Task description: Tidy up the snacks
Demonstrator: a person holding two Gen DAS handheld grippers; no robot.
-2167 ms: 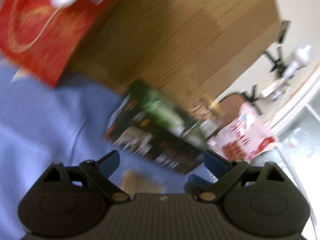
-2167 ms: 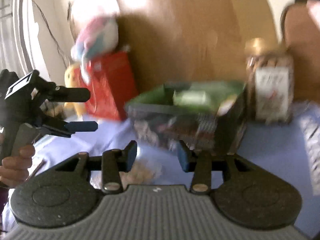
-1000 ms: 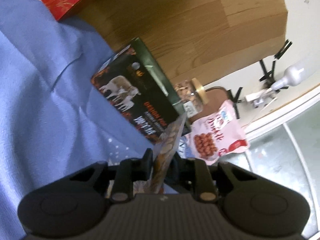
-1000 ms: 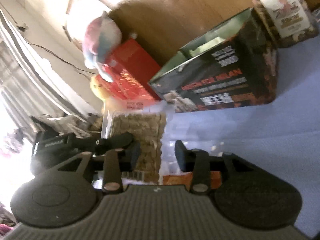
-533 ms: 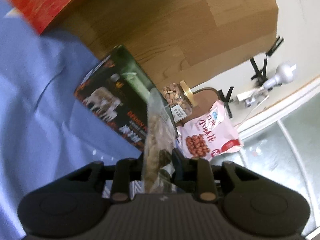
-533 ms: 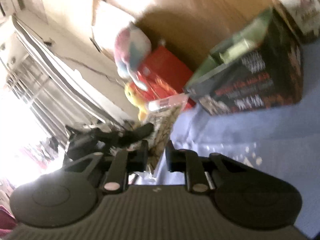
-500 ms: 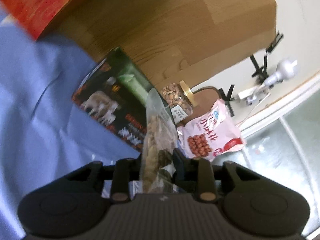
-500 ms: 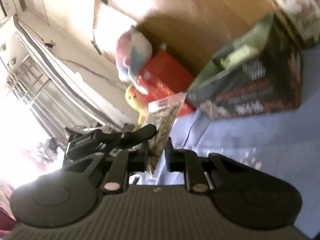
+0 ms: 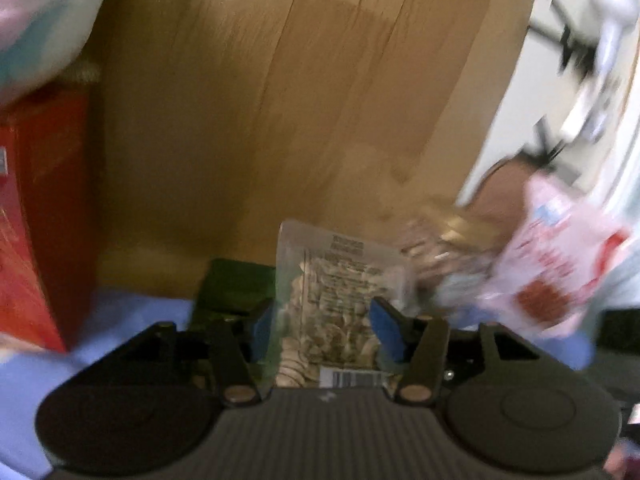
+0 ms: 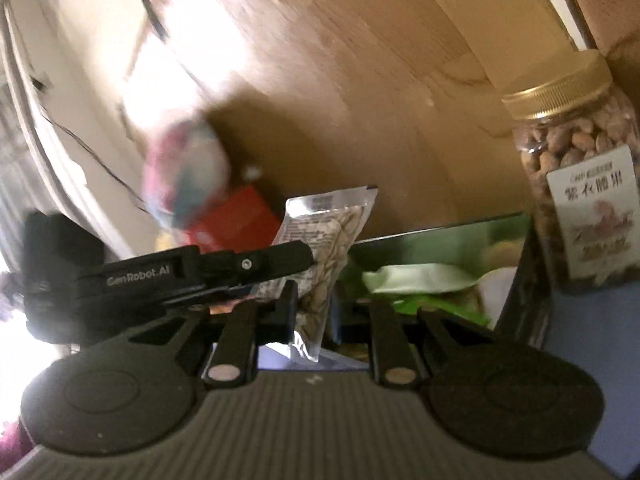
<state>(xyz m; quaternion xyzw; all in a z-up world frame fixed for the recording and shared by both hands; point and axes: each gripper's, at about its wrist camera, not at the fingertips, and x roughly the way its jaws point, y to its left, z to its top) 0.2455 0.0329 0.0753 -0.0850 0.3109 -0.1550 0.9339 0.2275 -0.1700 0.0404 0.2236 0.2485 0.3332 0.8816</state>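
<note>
A clear packet of seeds (image 10: 320, 264) stands upright between the jaws of my right gripper (image 10: 314, 304), which is shut on it, just left of the open dark snack box (image 10: 516, 276). In the left wrist view the same seed packet (image 9: 332, 300) faces me flat between the blue pads of my left gripper (image 9: 320, 330), whose jaws stand wide and do not press it. The left gripper also shows in the right wrist view (image 10: 256, 268) as a black body beside the packet. The box (image 9: 228, 288) sits behind the packet.
A jar of nuts with a gold lid (image 10: 576, 208) stands right of the box. A pink snack bag (image 9: 560, 256) and the blurred jar lie at right in the left wrist view. A red box (image 9: 36, 224) and plush toy (image 10: 184, 176) stand left, against a wooden panel.
My left gripper has opened and let go of the seed packet. My right gripper has shut on it and now holds it near the dark box. Both views swung.
</note>
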